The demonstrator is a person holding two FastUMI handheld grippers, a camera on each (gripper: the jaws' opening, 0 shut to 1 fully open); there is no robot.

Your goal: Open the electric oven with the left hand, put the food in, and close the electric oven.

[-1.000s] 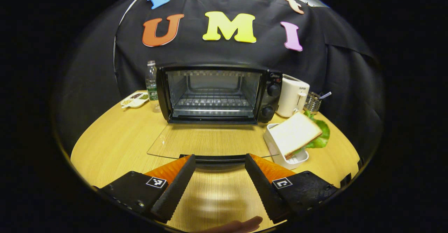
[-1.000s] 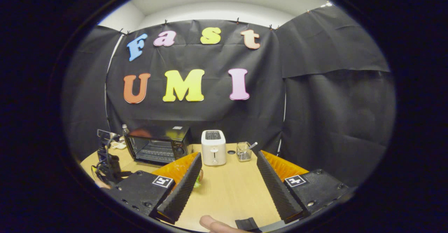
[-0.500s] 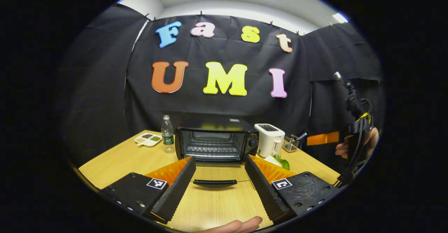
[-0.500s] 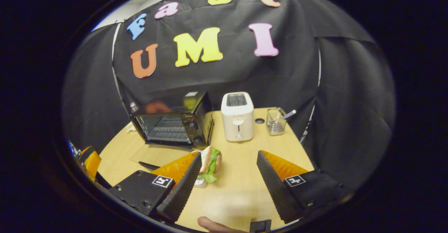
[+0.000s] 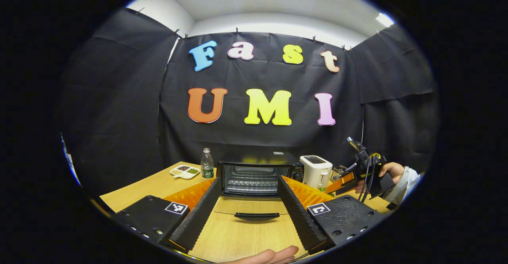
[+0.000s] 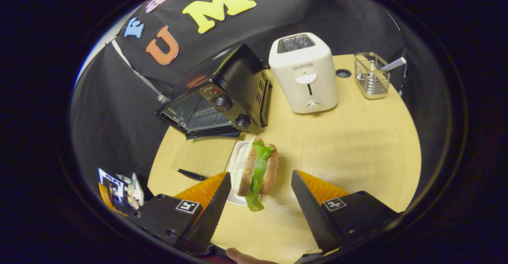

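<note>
The black electric oven (image 5: pixel 256 176) stands at the back of the table, its glass door lying flat and open with the door handle (image 5: pixel 256 216) toward me. My left gripper (image 5: pixel 248 180) hovers open, back from the door, holding nothing. In the right gripper view, the sandwich (image 6: pixel 258 168) with green lettuce stands on edge in a white holder (image 6: pixel 237 157) beside the oven (image 6: pixel 222 97). My right gripper (image 6: pixel 260 174) is open just above it, with the sandwich between the fingers but untouched. A hand holds the right gripper (image 5: pixel 369 174) at the right of the left gripper view.
A white toaster (image 6: pixel 305 73) stands right of the oven, with a wire basket (image 6: pixel 371 75) holding a utensil beyond it. A water bottle (image 5: pixel 206 168) and a snack dish (image 5: pixel 184 171) sit left of the oven. The wooden table (image 6: pixel 357 137) is round-edged.
My left gripper has drawn back and up from the opened oven door. My right gripper has tilted down and closed in over the sandwich.
</note>
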